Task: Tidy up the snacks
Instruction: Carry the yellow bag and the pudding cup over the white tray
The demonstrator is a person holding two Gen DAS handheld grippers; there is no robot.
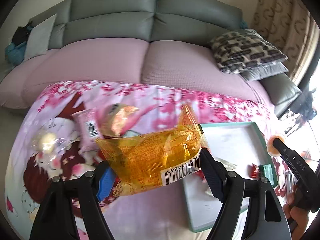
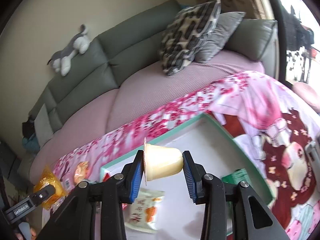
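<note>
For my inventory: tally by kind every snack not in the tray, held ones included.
Yellow translucent plastic packet: 1
Pale yellow plastic jelly cup: 1
Pink bar wrapper: 1
Round peach-orange packet: 1
Clear-wrapped pale ball: 1
Total clearly seen: 5

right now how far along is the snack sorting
Done: a few packets already lie in the teal-rimmed tray, including a white-and-orange one. In hand: the left hand-held gripper grips an orange packet, the right hand-held gripper a pale jelly cup. Left: a pink bar and others on the blanket.
</note>
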